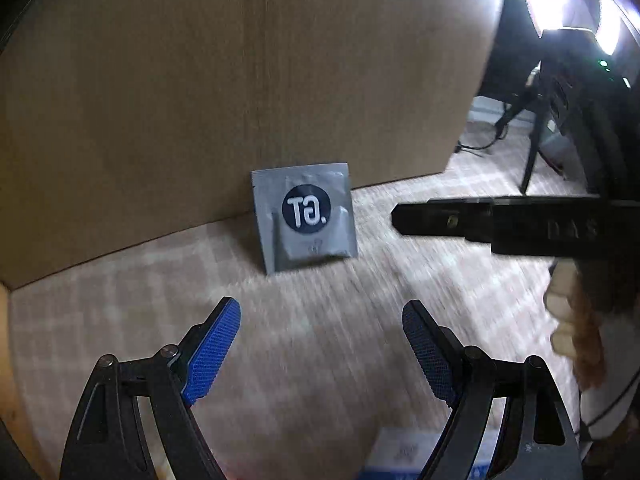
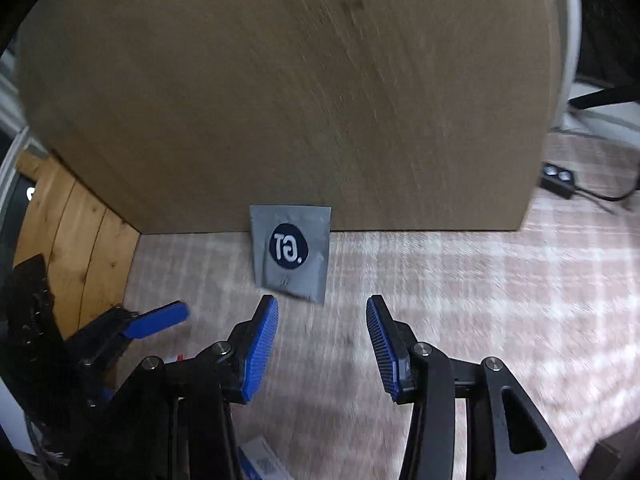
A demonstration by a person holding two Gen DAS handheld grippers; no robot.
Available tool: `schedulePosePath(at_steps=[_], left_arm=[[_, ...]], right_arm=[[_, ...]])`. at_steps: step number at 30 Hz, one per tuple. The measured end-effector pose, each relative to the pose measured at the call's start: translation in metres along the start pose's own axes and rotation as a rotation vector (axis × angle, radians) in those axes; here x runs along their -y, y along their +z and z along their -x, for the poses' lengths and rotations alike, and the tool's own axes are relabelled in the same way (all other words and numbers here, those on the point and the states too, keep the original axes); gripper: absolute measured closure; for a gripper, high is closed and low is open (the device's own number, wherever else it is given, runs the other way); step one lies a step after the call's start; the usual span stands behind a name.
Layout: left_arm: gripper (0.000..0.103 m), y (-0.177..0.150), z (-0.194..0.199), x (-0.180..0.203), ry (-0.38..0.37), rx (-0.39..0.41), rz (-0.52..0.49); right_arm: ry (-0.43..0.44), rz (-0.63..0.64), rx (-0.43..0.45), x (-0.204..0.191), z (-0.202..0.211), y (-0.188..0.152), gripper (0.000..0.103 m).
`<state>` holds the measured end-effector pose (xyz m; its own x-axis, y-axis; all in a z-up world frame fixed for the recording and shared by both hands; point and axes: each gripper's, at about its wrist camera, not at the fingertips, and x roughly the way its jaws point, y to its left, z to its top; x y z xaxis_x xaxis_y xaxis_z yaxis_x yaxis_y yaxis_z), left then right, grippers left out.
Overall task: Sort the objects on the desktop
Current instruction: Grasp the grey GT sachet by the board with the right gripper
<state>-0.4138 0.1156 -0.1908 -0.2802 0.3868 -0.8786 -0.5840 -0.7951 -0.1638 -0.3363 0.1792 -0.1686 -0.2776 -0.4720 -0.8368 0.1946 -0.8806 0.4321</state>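
Just short of the grey sachet (image 2: 290, 254), my right gripper (image 2: 322, 346) hovers with its jaws apart and nothing between them; the blue ribbed pads (image 2: 260, 350) point straight at the packet. My left gripper (image 1: 320, 354) sits a little further back from the sachet, jaws also spread wide and holding nothing, and from the right wrist camera I can see its blue pad low to the left of the sachet. The sachet carries a dark round logo and lies on the checked cloth (image 2: 460, 280) that covers the desk, its far edge touching the foot of the cardboard box (image 2: 300, 100). Left of the sachet, bare wooden planks (image 2: 76, 232) show beside the cloth. Beyond the box to the right, a dark power strip (image 2: 558, 180) with its cable lies on the cloth.
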Motion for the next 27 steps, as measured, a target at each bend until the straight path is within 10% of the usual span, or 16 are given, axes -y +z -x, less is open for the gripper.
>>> schedulePosePath(at_steps=[15,19,27], left_arm=[[0.017,0.035,-0.058,-0.027,-0.062,0.004,0.05],[0.018,0.035,-0.055,-0.024,-0.098,-0.005,0.051],[0.021,0.021,-0.034,-0.006,-0.117,0.006,0.022]], right_arm=[[0.05,-0.032,-0.066,0.006,-0.052,0.02,0.062],[0.092,-0.024,-0.1,0.0,-0.058,0.016,0.088],[0.099,-0.021,-0.107,-0.005,-0.041,-0.004,0.094]])
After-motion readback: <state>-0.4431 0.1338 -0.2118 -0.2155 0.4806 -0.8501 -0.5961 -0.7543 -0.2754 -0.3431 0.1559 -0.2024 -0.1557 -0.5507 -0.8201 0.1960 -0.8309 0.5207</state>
